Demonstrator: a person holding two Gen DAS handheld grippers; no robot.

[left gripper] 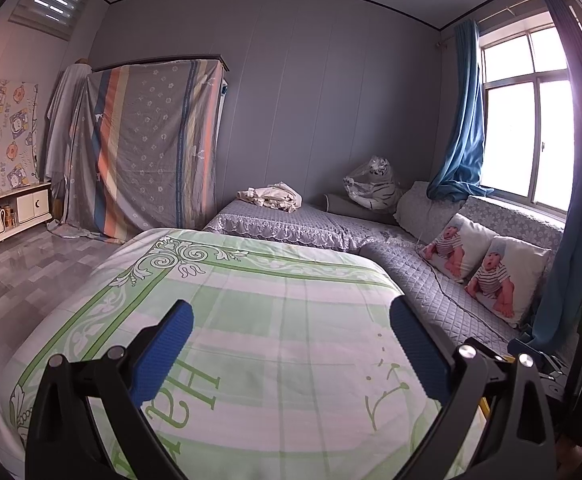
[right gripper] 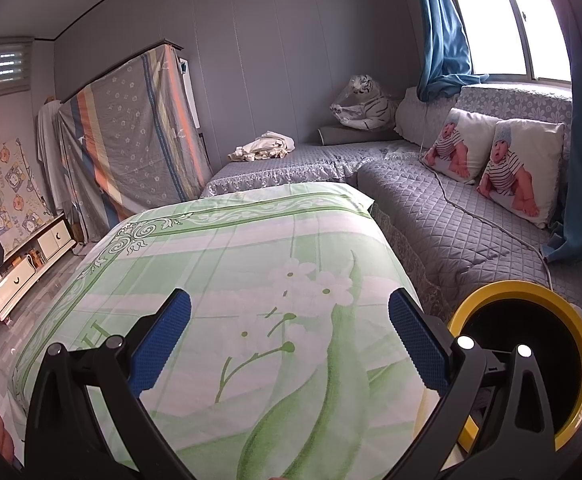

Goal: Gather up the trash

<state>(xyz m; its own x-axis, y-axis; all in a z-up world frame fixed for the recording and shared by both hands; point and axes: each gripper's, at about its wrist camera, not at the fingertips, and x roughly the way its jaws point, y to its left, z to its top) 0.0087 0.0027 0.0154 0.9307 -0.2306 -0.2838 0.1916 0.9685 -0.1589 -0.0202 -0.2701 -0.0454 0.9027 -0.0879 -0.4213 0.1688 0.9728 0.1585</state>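
Observation:
My left gripper is open and empty, held above a table draped in a green and white floral cloth. My right gripper is open and empty above the same cloth. A round bin with a yellow rim and black inside stands low at the right of the table, just past my right gripper's right finger. No loose trash shows on the cloth in either view.
A grey quilted corner sofa runs behind and right of the table, with two baby-print cushions, a plush tiger in plastic and crumpled cream fabric. A cloth-draped wardrobe and a low white cabinet stand left. Blue curtains frame the window.

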